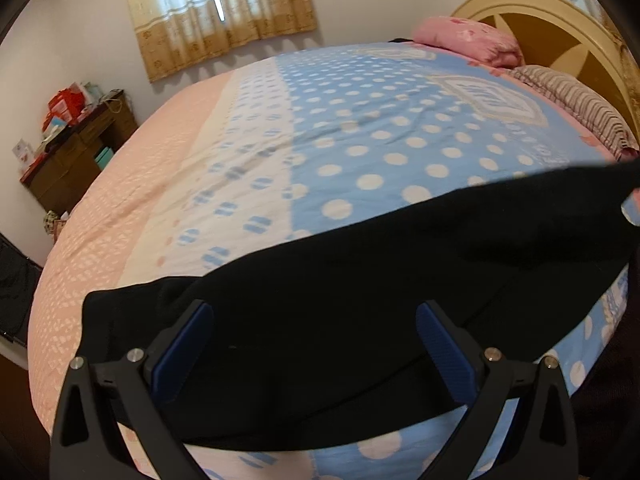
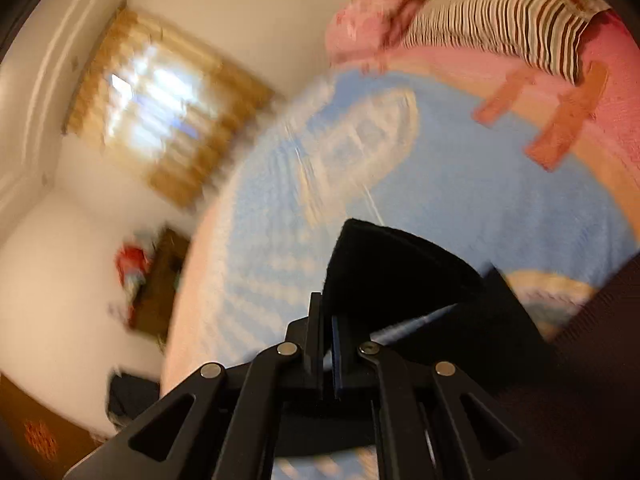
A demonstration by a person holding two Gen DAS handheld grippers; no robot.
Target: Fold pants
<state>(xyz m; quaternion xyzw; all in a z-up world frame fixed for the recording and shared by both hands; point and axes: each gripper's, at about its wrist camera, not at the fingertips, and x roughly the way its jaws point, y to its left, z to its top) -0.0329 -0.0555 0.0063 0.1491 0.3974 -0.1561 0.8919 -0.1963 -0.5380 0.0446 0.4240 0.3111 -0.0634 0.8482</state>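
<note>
So my left gripper (image 1: 314,332) is sitting with its jaws spread wide, blue pads well apart, and the black pants (image 1: 360,272) are lying across the bed right under and between them, but the pads aren't pressing on anything. The pants stretch from the lower left of that view up toward the right edge, over the polka-dot bedspread (image 1: 360,128) (blue with white dots, fading into a white strip and then a pink one on the left). My right gripper (image 2: 327,344) is the busy one: jaws pinched tight together with a fold of the same black fabric (image 2: 392,268) caught between the pads, and the cloth sticks up past the fingertips in a pointed flap, off the bedspread. That view is pretty smeared, so I can't tell which part of the pants I've got. Up by the wooden headboard (image 1: 560,36) there's a pink pillow (image 1: 468,38) and a striped pillow (image 1: 576,108) next to it, curtains (image 1: 220,12) on the far wall, and a brown cabinet (image 1: 76,152) piled with stuff off to the left.
</note>
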